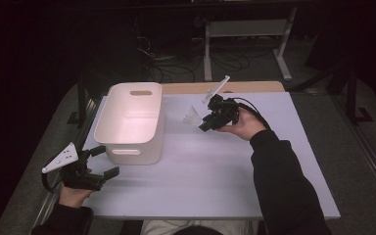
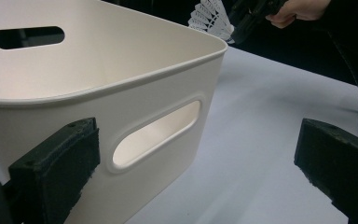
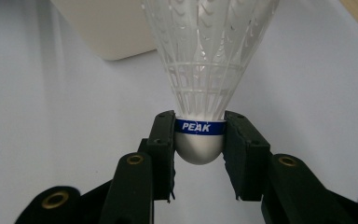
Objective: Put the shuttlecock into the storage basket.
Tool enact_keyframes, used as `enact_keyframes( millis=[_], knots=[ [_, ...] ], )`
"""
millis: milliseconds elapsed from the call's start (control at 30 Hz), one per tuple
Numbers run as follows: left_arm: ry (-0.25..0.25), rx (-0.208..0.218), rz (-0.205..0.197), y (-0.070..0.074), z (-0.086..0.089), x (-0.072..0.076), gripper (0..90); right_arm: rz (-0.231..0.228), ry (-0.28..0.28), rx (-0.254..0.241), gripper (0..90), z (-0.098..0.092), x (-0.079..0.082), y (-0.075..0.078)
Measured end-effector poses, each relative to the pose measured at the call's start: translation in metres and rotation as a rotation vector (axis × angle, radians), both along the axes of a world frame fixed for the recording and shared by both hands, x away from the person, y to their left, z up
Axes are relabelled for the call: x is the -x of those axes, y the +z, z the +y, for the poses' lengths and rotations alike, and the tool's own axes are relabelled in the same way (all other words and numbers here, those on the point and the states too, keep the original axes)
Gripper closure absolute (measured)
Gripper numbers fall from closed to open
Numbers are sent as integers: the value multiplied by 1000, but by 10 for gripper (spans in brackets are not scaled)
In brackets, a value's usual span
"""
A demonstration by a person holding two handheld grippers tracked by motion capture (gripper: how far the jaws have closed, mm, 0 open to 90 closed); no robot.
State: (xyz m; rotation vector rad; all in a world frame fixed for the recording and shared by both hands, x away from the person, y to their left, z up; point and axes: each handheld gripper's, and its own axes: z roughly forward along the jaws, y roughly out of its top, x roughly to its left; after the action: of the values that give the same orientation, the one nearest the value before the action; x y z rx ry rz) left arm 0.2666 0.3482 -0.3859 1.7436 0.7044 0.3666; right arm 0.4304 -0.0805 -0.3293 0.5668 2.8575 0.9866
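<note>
Your right gripper [image 3: 199,140] is clamped on the rounded cork base of the shuttlecock [image 3: 205,70], pads on either side of the blue band, low in the centre of the right gripper view. That hold is the weak point: the cork is a smooth dome, so a jolt or a slight easing of the squeeze could let it squirt out and drop to the table [image 1: 215,166] short of the white bin [image 1: 132,122].

In the high view the shuttlecock sits just above centre, skirt pointing left toward the bin, apart from its rim. Swing too low and the feathers may catch that rim.

Your left gripper [image 1: 100,164], lower left, has its jaws wide apart, holding nothing, just beside the bin's near wall.
</note>
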Motion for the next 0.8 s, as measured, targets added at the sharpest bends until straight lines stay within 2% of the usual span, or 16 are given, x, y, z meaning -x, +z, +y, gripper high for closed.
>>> enact_keyframes(
  millis=[400,800],
  knots=[
    [2,1,0,0,0,0,0,-17,8,10,642,5,3,12],
    [5,5,0,0,0,0,0,-24,18,-9,643,8,6,28]
  ],
)
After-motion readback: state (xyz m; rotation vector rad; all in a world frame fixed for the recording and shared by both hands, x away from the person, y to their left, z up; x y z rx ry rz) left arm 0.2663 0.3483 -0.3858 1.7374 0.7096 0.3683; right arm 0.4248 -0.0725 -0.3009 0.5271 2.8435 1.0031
